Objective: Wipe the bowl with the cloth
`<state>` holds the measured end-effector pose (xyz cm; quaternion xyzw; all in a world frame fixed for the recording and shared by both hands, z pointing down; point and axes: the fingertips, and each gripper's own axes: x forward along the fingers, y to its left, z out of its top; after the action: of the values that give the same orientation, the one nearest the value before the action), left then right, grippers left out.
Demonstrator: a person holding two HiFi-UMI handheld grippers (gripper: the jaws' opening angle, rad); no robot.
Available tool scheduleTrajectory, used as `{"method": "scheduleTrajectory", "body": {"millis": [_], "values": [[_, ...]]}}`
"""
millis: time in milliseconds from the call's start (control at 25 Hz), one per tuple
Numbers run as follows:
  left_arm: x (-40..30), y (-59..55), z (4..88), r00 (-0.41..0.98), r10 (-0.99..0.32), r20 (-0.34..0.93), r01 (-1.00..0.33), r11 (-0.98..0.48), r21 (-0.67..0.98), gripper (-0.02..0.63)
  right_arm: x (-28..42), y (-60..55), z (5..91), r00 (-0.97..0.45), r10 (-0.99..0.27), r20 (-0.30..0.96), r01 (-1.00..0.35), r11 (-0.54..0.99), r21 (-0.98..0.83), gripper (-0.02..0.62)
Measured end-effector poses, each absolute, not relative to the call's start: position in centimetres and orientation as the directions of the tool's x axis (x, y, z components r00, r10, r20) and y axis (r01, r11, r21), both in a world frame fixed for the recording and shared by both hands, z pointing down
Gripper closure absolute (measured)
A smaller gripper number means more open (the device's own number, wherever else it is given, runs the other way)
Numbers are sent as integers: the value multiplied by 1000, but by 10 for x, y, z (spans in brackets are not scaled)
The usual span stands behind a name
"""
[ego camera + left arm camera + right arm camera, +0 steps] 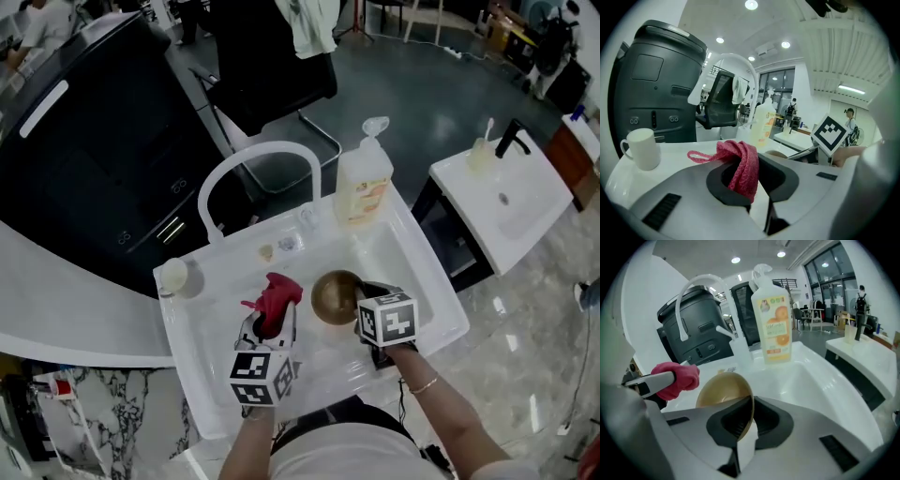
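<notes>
Two tools meet over the white sink (427,281) at the head view's centre: the left gripper (273,322) pinches the red cloth (277,292), and the right gripper (364,302) clamps the brown bowl (335,296) by its rim, just right of it. Left gripper view: the cloth droops from pressed jaws. Right gripper view: the tilted bowl hangs on a thin rim pinch, so hard wiping could lever it loose onto the glossy basin. A soap bottle (772,326) stands upper centre, with a bright room behind.

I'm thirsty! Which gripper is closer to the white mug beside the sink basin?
Left. The left gripper, shut on the pink knitted cloth, is just right of the white ceramic mug. The right gripper, clamping the golden bowl, sits farther right, beyond the cloth.
</notes>
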<state>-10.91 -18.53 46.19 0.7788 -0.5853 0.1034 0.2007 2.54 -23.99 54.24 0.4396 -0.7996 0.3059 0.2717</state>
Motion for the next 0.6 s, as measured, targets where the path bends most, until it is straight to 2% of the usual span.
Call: {"method": "scheduleTrajectory", "body": {"millis": [200,600], "values": [[-85,-178,435,375,-861,342,-925,-326,194,543,55,-226,500,-403,-629,665,-909,362,-207,581],[-47,-153,385,520,-820,239,-854,-497,153,543,88,-189,464,-293,-735,612,-956,242,-168,581]]}}
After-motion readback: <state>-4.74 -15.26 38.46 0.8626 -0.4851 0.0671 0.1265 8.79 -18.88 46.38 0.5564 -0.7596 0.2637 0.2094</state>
